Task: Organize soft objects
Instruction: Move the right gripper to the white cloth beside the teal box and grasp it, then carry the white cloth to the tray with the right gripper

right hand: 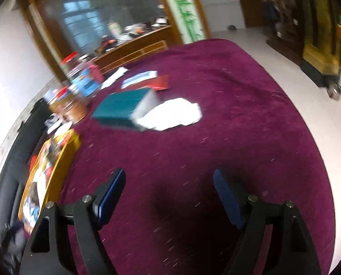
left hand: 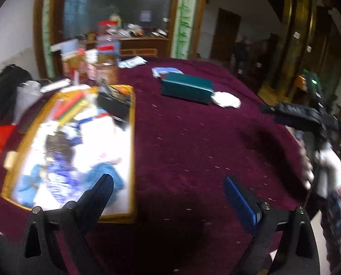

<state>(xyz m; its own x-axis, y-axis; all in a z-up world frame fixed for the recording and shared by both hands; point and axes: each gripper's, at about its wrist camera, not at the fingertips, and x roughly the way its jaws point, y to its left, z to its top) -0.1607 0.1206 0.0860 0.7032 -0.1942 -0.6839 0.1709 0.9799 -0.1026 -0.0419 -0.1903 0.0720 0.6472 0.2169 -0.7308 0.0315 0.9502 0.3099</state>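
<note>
Both claws stand open and empty. The white cloth (right hand: 172, 114) lies on the maroon worktop (right hand: 239, 137), touching the teal box (right hand: 122, 110), far ahead of the right claw (right hand: 169, 197), probably the nearer; left claw (left hand: 168, 197) trails.

Maroon tablecloth (right hand: 216, 137), teal box (right hand: 120, 107), white cloth (right hand: 175, 114), yellow-rimmed tray (left hand: 131, 137).
</note>
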